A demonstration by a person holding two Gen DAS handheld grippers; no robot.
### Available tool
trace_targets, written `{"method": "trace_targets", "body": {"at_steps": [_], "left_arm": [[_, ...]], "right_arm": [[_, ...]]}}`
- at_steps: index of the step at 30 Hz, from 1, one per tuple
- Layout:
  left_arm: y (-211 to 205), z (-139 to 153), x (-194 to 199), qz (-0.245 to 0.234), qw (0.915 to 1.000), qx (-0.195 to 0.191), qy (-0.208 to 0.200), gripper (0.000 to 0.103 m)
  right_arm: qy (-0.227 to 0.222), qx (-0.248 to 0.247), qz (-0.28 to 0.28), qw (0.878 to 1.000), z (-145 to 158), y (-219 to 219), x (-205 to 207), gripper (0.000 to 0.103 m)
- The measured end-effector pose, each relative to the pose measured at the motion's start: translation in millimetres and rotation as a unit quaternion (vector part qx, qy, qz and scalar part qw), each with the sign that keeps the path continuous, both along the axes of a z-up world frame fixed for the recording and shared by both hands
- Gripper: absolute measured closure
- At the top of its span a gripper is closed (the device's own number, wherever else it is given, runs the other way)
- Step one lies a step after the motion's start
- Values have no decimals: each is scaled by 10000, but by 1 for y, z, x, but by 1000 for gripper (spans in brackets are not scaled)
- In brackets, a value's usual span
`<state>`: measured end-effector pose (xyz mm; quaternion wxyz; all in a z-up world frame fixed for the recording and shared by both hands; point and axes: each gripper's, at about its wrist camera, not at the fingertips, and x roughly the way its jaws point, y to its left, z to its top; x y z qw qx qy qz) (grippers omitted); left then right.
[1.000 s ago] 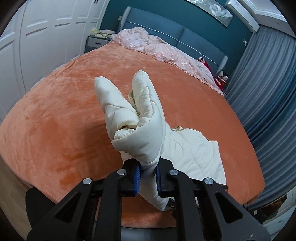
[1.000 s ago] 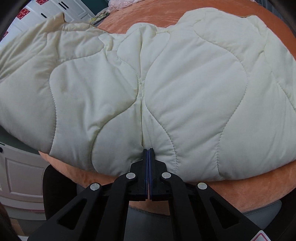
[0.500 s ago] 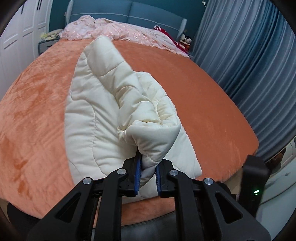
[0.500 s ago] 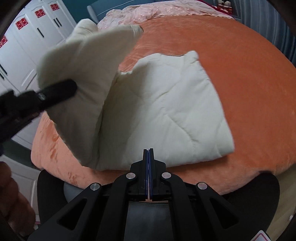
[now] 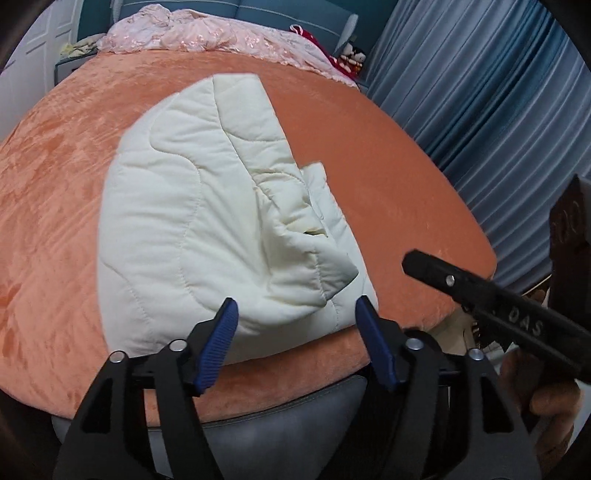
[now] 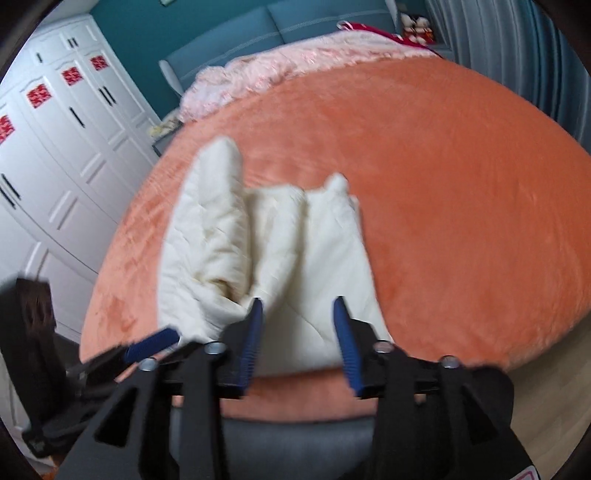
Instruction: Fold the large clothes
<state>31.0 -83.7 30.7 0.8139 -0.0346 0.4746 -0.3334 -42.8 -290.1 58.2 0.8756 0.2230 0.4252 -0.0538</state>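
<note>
Left gripper (image 5: 297,339) stands with its jaws spread wide and nothing between them, blue pads clear of the cloth, right at the near edge of the bed (image 5: 388,155). Right gripper (image 6: 300,334) is parted too, a touch narrower, also empty, hovering over the same near edge; that view is blurred, so fine detail is lost. Just ahead of both lies the cream quilted garment (image 5: 192,206), folded into a bulky stack on the orange cover, one flap draped loosely across its right half with a puffy corner sagging toward the left gripper. It looks soft, padded and light, springy rather than stiff, so layers will likely puff back up and slide on each other. Best hold, by this reading: pinch a stitched edge or corner through all layers, near the front hem. At the bed's far end sits a pink blanket (image 5: 221,33).
</note>
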Motion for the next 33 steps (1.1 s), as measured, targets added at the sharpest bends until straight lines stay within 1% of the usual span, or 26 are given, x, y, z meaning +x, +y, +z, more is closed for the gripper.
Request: {"method": "trace_targets", "body": {"at_steps": [2,3,5,7,9,10,12,14,15,16,18,19,20,24,27,29,33], "left_arm": [[14,12,-4,255,9995,-6,-166,37],[25,16,-1,471,9986,48,-223,37],[43,18,7,854,9960,150,-215,38],[63,14,19,1251,9916,287,-161,39],[80,11,29,1529,9876,358,-61,41],[84,11,33,1638,9857,390,-46,42],[94,11,37,1764,9832,470,-27,42],[99,14,41,1814,9820,528,-41,43],[98,15,43,1817,9817,565,-55,45],[96,16,44,1804,9818,592,-81,46],[93,18,46,1766,9821,646,-136,46],[90,18,46,1741,9824,651,-152,46],[88,19,48,1715,9829,652,-163,46],[70,23,57,1591,9849,654,-219,46],[51,22,63,1441,9867,705,-280,47],[36,20,67,1336,9879,740,-284,47],[0,8,73,1106,9898,866,-235,47]], "right_arm": [[-185,146,94,9997,10,2,17,57],[-233,214,124,9994,13,2,26,53],[-262,190,116,9994,14,5,46,51],[-177,205,128,9995,12,13,67,51],[-64,375,167,9991,7,17,87,51],[10,411,227,9989,2,21,98,51],[152,306,283,9990,-4,27,113,51],[308,256,337,9986,-13,31,125,51],[353,271,374,9983,-18,32,130,54],[351,339,428,9979,-23,33,133,58],[355,472,541,9968,-28,32,134,87],[312,516,561,9966,-27,31,133,90],[203,514,551,9969,-23,28,128,95],[-221,268,421,9985,3,16,97,97],[-254,-27,158,9995,8,-1,71,97],[-137,-132,-37,9998,1,-14,58,97],[194,135,-375,9990,-31,-44,44,97]]}}
